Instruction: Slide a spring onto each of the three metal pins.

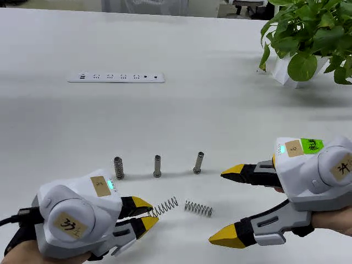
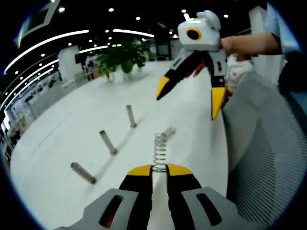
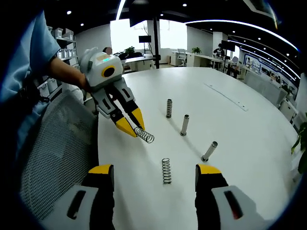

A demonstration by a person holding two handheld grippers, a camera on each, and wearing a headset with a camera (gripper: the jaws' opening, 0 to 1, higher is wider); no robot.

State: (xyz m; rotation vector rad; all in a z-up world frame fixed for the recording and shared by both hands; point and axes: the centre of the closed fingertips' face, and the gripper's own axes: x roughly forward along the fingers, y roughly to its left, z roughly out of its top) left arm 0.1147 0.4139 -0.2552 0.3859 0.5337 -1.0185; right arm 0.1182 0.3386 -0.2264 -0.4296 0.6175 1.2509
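Observation:
Three metal pins stand in a row on the white table. The left pin (image 1: 118, 168) wears a spring; the middle pin (image 1: 157, 165) and the right pin (image 1: 198, 163) are bare. My left gripper (image 1: 147, 212) is shut on one end of a loose spring (image 1: 164, 206), which sticks out ahead of its yellow tips (image 2: 159, 152). A second spring (image 1: 198, 208) lies flat on the table, in front of my right gripper (image 1: 230, 204), which stands wide open with nothing between its fingers. In the right gripper view that spring (image 3: 166, 170) lies between the open jaws, ahead of them.
A white power strip (image 1: 116, 77) lies farther back on the table. A potted green plant (image 1: 306, 38) stands at the far right. A grey mesh chair (image 2: 268, 143) is beside the table's near edge.

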